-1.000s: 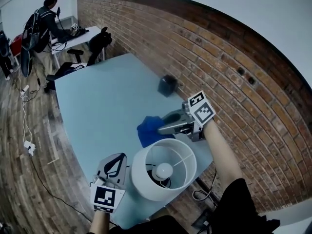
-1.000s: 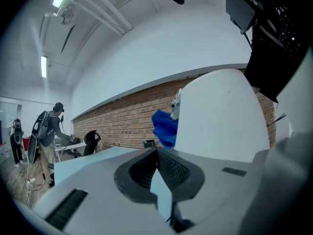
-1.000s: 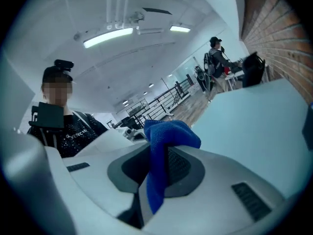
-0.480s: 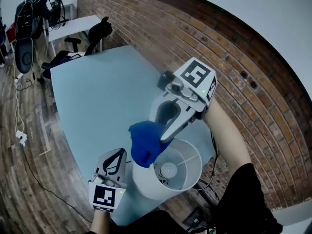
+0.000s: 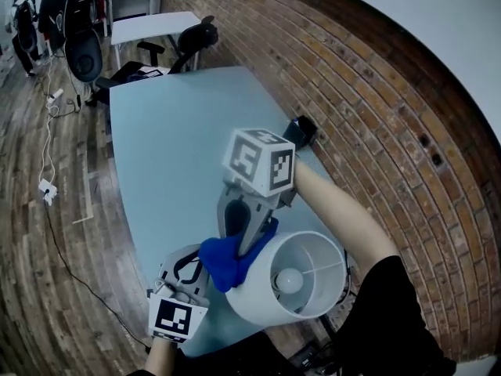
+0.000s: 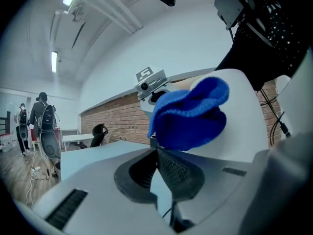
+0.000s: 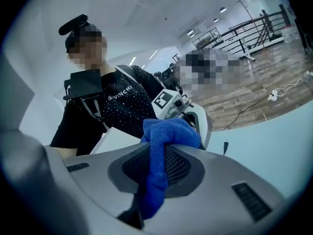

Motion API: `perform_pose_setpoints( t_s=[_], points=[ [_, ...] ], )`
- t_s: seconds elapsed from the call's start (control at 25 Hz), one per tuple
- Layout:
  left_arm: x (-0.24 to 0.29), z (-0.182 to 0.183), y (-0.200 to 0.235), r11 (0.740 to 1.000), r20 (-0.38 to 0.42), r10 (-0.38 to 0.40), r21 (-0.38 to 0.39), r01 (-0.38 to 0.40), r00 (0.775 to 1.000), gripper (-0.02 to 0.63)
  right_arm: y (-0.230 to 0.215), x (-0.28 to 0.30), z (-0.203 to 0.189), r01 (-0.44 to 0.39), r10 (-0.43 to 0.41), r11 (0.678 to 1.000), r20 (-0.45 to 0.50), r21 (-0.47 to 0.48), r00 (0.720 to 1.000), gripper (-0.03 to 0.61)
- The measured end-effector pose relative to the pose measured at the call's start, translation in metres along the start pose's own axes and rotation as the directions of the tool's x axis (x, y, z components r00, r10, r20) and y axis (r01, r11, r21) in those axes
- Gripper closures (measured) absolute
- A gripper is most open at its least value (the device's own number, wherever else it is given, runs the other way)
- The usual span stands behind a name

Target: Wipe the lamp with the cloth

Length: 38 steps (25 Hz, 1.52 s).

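The white lamp shade [image 5: 301, 296] stands at the near end of the pale blue table [image 5: 156, 147], its bulb [image 5: 289, 280] showing inside. A blue cloth [image 5: 225, 262] is bunched against the shade's left outer wall. My right gripper [image 5: 239, 251] points down at it from above and is shut on the cloth [image 7: 164, 136]. My left gripper [image 5: 191, 263] sits low beside the shade's left, shut with nothing between its jaws. In the left gripper view the cloth [image 6: 188, 114] hangs just beyond the jaw tips [image 6: 157, 151], in front of the shade [image 6: 247, 131].
A small dark box [image 5: 301, 130] sits on the table by the brick wall [image 5: 368, 92]. Beyond the table's far end are an office chair [image 5: 196, 37], a white desk [image 5: 149, 26] and people [image 5: 59, 6]. Cables [image 5: 48, 186] lie on the wooden floor at left.
My right gripper has lifted the blue cloth off the table and carried it toward me, onto the shade's left side. The left gripper has stayed beside the lamp.
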<state>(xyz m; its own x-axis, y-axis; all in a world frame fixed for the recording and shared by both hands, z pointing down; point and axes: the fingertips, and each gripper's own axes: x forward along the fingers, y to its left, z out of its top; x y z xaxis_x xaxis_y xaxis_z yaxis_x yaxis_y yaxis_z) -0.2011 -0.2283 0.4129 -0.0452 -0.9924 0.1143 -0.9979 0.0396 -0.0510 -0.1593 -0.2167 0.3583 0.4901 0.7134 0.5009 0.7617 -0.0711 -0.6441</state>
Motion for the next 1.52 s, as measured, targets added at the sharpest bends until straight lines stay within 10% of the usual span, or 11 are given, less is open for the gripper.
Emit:
perform_pose_setpoints(
  t_s=[0.36, 0.56, 0.92, 1.12, 1.32, 1.52],
  points=[
    [-0.003, -0.031, 0.008, 0.999, -0.066, 0.040, -0.012, -0.041, 0.997, 0.604, -0.049, 0.022, -0.025, 0.170, -0.171, 0.985, -0.087, -0.022, 0.981, 0.517],
    [-0.006, -0.010, 0.015, 0.999, -0.010, 0.028, 0.017, -0.028, 1.000, 0.604, 0.019, -0.016, 0.051, 0.256, -0.250, 0.942, 0.056, -0.216, 0.967, 0.517],
    [-0.027, -0.004, -0.003, 0.993, 0.037, -0.115, 0.018, 0.114, 0.993, 0.606, 0.091, 0.008, 0.104, 0.688, -0.708, 0.680, 0.016, -0.254, 0.706, 0.517],
    [-0.039, -0.003, -0.030, 0.981, 0.060, -0.191, 0.036, 0.189, 0.980, 0.605, 0.075, 0.030, 0.080, 0.896, -0.907, 0.413, -0.162, -0.163, 0.389, 0.517],
    [-0.054, -0.001, -0.036, 0.981, 0.074, -0.191, 0.011, 0.191, 0.979, 0.605, 0.068, 0.021, 0.067, 0.989, -0.946, -0.081, -0.303, -0.120, -0.114, 0.517],
    [-0.064, 0.003, -0.037, 0.983, 0.099, -0.182, 0.010, 0.182, 0.978, 0.606, 0.067, 0.032, 0.062, 0.885, -0.816, -0.462, -0.364, -0.058, -0.449, 0.517]
  ],
)
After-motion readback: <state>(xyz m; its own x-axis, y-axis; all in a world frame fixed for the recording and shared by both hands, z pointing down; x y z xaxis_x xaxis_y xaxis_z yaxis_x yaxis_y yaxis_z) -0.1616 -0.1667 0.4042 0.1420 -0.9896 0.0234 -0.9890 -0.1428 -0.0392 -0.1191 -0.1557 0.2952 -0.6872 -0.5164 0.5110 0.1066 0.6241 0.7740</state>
